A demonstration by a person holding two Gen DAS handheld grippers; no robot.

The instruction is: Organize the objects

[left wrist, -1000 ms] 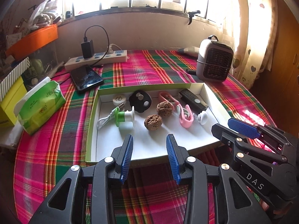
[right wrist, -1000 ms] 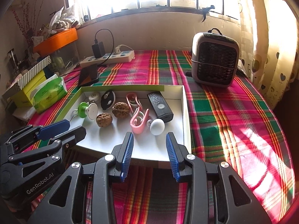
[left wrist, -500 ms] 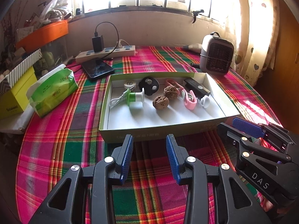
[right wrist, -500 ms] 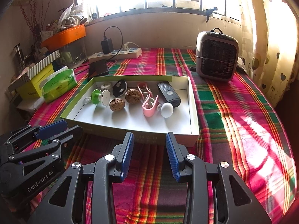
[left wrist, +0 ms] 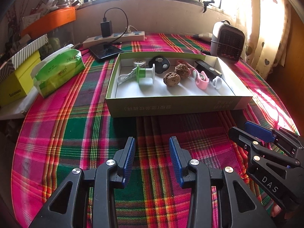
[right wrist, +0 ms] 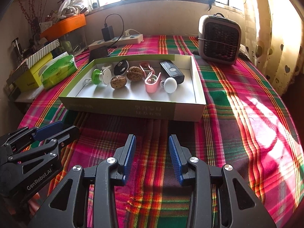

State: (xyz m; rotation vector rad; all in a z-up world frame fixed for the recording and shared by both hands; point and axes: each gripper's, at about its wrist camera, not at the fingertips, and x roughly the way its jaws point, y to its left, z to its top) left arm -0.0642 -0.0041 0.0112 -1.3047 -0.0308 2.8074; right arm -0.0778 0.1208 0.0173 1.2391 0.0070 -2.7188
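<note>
Bare cloth (left wrist: 152,125) before box (left wrist: 176,106); near wall blocks low entry, seemingly.

Heater (right wrist: 219,39) at table's far right corner. Power strip (left wrist: 114,38) along far edge, phone (left wrist: 105,51) beside it. Tissue pack (left wrist: 58,69) near left edge.

Round desk (left wrist: 62,133) under a pink-green-red plaid cloth (right wrist: 237,114). Directly on it — a shallow green-sided box (left wrist: 171,108) near the middle, a small heater (right wrist: 218,39) at the far right, a white power strip (left wrist: 115,38) along the far edge with a dark phone (left wrist: 104,51) just in front. Left side — green tissue pack (left wrist: 57,70), beside it a yellow carton (left wrist: 17,83).
</note>
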